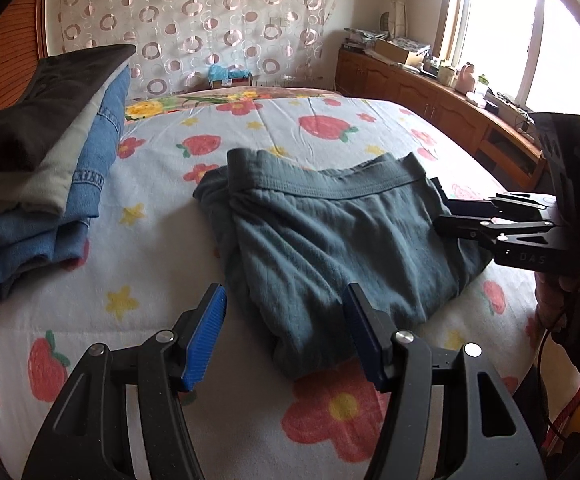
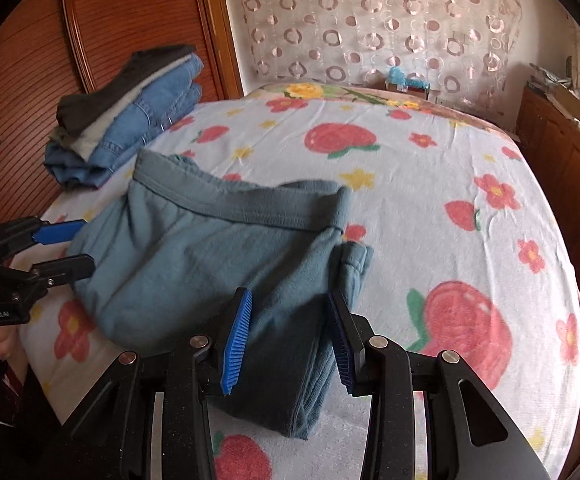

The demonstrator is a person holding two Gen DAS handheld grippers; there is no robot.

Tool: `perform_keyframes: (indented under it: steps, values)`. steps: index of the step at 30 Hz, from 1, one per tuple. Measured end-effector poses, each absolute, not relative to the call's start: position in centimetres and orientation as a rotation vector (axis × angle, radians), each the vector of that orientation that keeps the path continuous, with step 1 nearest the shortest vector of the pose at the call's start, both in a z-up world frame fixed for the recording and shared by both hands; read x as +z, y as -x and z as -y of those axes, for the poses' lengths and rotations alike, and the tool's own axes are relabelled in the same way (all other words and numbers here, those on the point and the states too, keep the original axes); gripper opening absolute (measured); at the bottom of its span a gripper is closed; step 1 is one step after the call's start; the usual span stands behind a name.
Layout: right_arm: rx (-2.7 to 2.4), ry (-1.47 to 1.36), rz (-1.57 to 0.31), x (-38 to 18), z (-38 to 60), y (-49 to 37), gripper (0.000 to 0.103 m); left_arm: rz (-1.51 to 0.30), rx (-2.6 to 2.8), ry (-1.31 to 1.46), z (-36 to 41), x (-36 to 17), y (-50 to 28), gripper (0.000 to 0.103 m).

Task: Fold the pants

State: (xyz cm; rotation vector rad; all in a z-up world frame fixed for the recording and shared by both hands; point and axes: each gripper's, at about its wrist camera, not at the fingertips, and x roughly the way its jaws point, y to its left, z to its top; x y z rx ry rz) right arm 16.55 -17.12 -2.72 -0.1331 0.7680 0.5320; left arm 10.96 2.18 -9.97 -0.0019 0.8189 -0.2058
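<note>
On the flowered bed, teal pants lie folded compactly, left gripper at six o'clock and right gripper with jaws apart, empty, seemingly released to finish the fold.

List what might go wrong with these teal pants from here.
1. The teal pants lie close to the near edge of the bed; a pull could drag them off.
2. Both the left gripper and right gripper are open, holding nothing, so the loose waistband fold may spring apart.
</note>
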Motion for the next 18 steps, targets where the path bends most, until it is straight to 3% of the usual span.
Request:
perform_keyframes:
  steps: [9,11,14,18]
  values:
    - [0.528,0.143,-0.752,-2.7,16.6,-16.2,0.041,-0.816,-0.222,0.015,-2.2,-10.2,-9.6,0.060]
    - [0.528,0.142,-0.752,-2.7,16.6,-16.2,0.041,-0.815,-0.240,0.022,-2.3,-10.2,-9.1,0.054]
    - [0.529,0.138,-0.752,-2.8,16.6,-16.2,0.041,-0.819,-0.267,0.037,-2.5,-10.3,-8.3,0.034]
    - [0.522,0.110,-0.759,-2.5,17.2,-15.9,0.041,-0.822,-0.282,0.040,-2.4,-10.5,-7.8,0.026]
